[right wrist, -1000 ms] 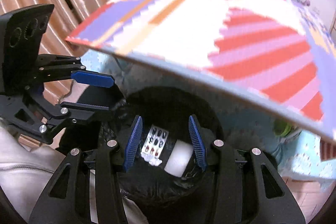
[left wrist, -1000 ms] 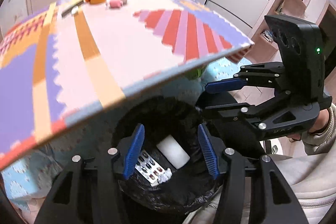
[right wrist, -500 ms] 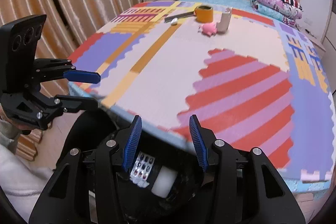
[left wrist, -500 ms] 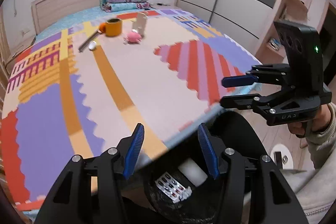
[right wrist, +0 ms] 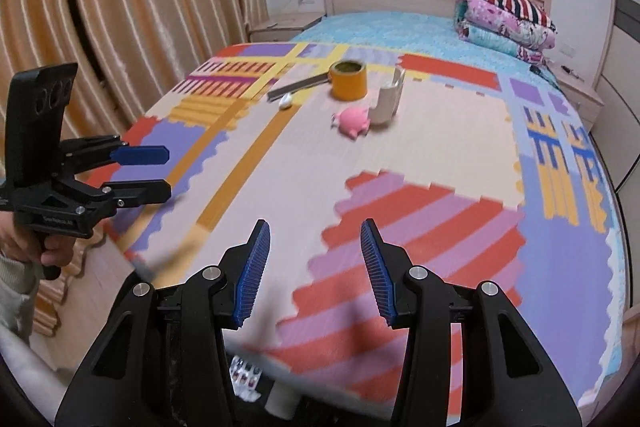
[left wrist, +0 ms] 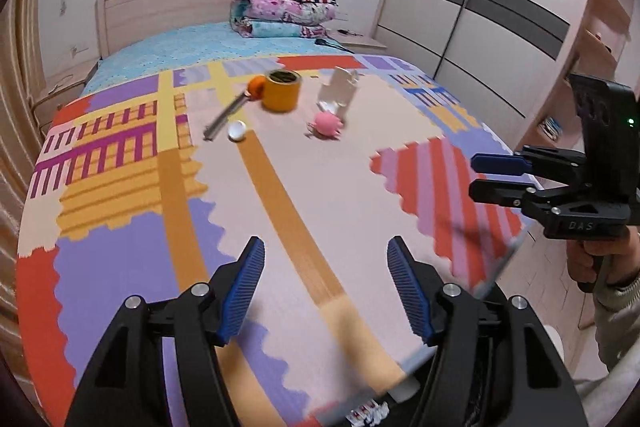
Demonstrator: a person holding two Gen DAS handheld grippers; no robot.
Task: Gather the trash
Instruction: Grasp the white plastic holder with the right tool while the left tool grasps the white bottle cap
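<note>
Nearest the viewer, at the bottom edge of both wrist views, a black-lined trash bin (right wrist: 256,383) sits below the near edge of the bed, and a blister pack of pills (right wrist: 245,375) and a white roll-like object (right wrist: 282,401) lie inside it, so some trash appears already collected. Just above, the left gripper (left wrist: 326,283) has its blue-padded jaws spread wide with nothing between them; they have just been opening further. The right gripper (right wrist: 314,269) stands moderately open and is also empty; its black body carries raised lettering that reads "DAS" in the left view. Both hover over the near part of a colourful foam puzzle mat (left wrist: 340,187) that covers the bed. Well beyond them, near the far end of the mat, the remaining items sit in a loose cluster: a small white cap (left wrist: 237,130) beside a grey metal strip (left wrist: 224,117), an orange roll of tape (left wrist: 280,89), a pink toy pig (right wrist: 352,119) and a white torn paper cup (right wrist: 387,99) touching or just beside it. Judging by this, several pieces are left to gather. Farthest away, folded blankets (left wrist: 282,9) lie against the wooden headboard (left wrist: 160,3).
</note>
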